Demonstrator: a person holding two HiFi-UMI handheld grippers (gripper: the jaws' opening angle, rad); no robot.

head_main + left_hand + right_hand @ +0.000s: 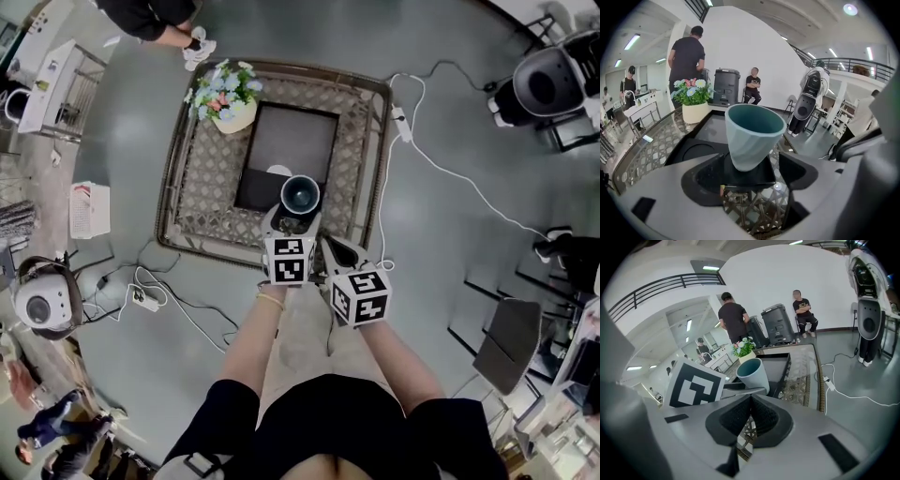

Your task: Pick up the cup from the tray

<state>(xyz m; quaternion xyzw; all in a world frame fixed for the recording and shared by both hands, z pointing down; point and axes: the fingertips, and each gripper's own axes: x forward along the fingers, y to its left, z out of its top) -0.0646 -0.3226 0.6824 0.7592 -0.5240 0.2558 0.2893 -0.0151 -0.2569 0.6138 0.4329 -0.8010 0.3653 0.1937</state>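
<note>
A teal ribbed cup (300,195) stands on the near end of the black tray (286,141), which lies on a wicker-framed glass table. My left gripper (297,218) is open, with one jaw on each side of the cup's lower half. In the left gripper view the cup (752,136) fills the gap of the left gripper (751,164), and a sliver of space shows beside each pad. My right gripper (339,251) hangs shut just right of the left one, at the table's near edge. In the right gripper view its pads meet (750,416), and the cup (753,373) is ahead to the left.
A white pot of flowers (228,97) stands at the table's far left corner. A pale round disc (278,172) lies on the tray behind the cup. White cables (450,169) and power strips lie on the floor. A person (159,19) stands beyond the table.
</note>
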